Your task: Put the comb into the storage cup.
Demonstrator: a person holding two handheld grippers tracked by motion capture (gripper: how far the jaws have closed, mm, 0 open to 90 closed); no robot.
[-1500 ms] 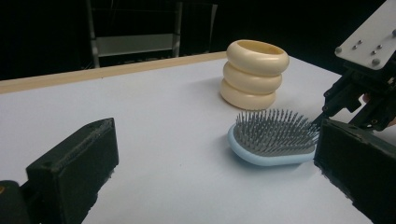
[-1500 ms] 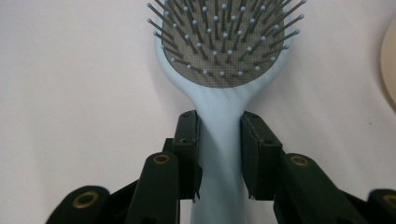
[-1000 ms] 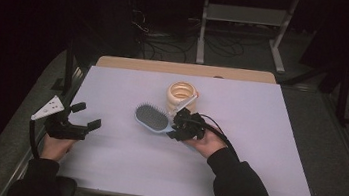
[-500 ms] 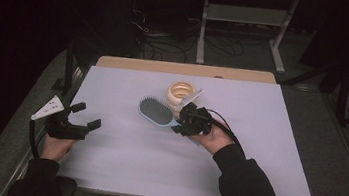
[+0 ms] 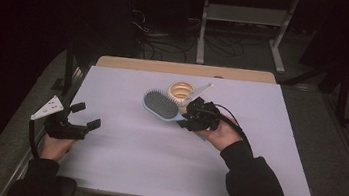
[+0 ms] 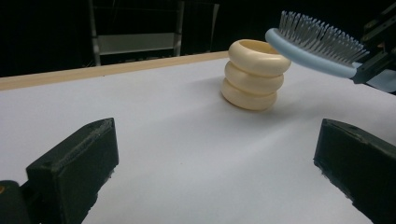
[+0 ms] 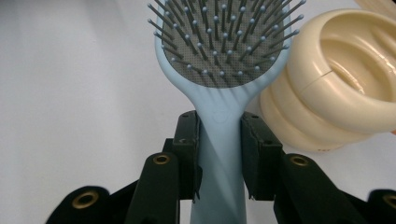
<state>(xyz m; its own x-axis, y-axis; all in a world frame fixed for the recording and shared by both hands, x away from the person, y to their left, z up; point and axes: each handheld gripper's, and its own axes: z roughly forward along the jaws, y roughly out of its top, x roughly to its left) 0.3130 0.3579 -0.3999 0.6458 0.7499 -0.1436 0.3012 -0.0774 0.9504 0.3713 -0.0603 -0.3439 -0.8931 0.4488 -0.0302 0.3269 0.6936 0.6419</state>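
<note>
White sheet (image 5: 154, 166) over the table, dark room behind, metal rack (image 5: 243, 16) at the back

My right tongs (image 7: 218, 140) pinch the brush (image 7: 219, 70) by its neck, one jaw on each side of the blue handle, bristles up. Brush is off the sheet, head tilted and hanging just beside the top of the ring stack (image 6: 254, 74). In the high view it sits near the middle of the sheet, in front of the stack (image 5: 180, 89)

My left tongs (image 5: 78, 124) rest at the left edge of the sheet, jaws spread, nothing between them, well apart from the rest

Risks as I see them:
- grip is on the narrow neck only; head is the heavy end, so it could pivot between the pads and droop
- handle looks smooth plastic, so it could slip out lengthwise if I swing fast
- head is close to the stack; a careless sweep could clip the top ring and knock the stack over or shove it
- right cable (image 5: 232, 120) trails near the stack side and could snag

Count:
- brush: one
- stack: one, three cream rings
- tongs: two
</note>
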